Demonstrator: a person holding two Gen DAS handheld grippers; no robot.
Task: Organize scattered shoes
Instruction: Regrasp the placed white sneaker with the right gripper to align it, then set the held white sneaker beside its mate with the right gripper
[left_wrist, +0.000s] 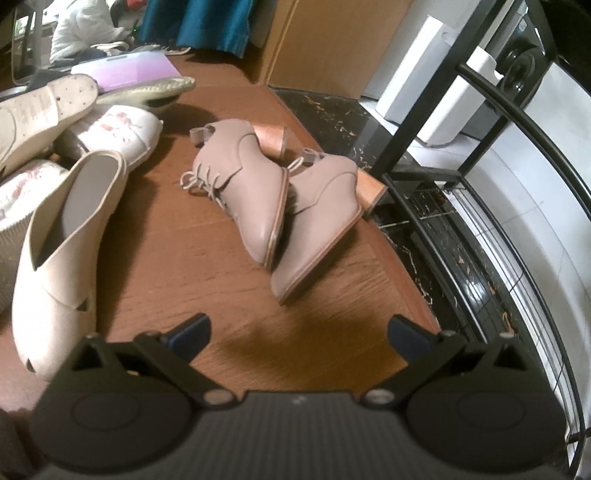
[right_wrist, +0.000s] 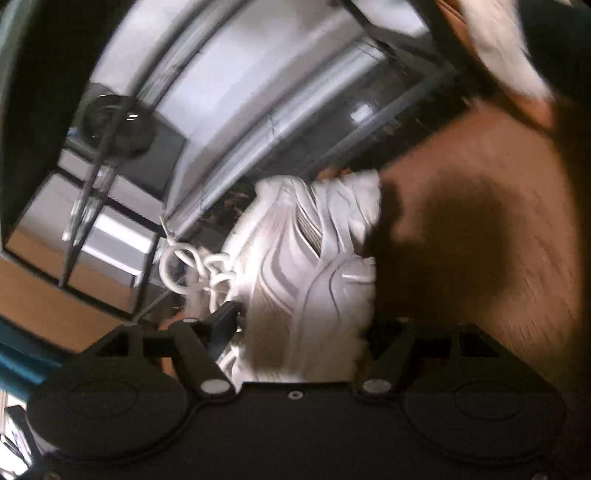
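- Left gripper (left_wrist: 299, 332): jaws spread wide, nothing between them, hovering over the brown wood surface (left_wrist: 177, 236).
- Pair of taupe lace-up heeled shoes (left_wrist: 273, 192) ahead of it, both tipped on their sides, touching each other, near the surface's right edge.
- Cream slip-on shoe (left_wrist: 62, 243) at left, upright; more pale shoes (left_wrist: 74, 122) piled behind it.
- Black wire rack (left_wrist: 491, 206) just right of the surface.
- Right gripper (right_wrist: 299, 317): jaws pinching a white sneaker (right_wrist: 306, 258), laces dangling left; view heavily blurred, sneaker held above the surface.
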